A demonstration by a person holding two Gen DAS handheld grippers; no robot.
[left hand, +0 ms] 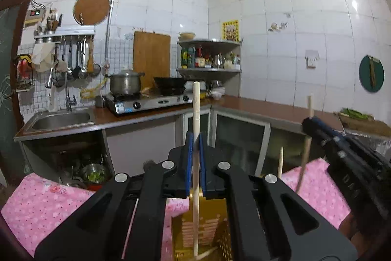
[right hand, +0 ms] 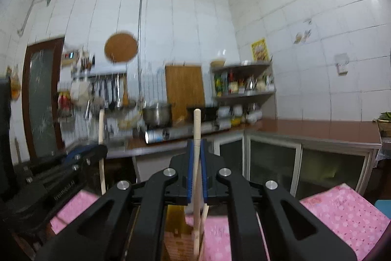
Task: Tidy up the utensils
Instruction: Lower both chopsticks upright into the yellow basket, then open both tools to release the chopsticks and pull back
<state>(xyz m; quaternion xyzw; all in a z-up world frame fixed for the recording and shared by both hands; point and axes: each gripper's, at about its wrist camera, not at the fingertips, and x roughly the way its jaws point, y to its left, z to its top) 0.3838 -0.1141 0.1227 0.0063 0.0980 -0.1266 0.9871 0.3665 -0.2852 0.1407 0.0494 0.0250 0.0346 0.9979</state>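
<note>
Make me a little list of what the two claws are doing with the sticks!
left claw: shut on a wooden chopstick, held upright
right claw: shut on another wooden chopstick, upright too
below them: yellow holder with slots, chopstick tips reaching into it
underneath: pink flowery cloth
behind: kitchen counter with stove and sink

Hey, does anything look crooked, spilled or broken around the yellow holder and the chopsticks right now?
One chopstick lies slanted across the bottom of the yellow holder instead of standing. Otherwise nothing stands out: nothing looks spilled or broken.
</note>
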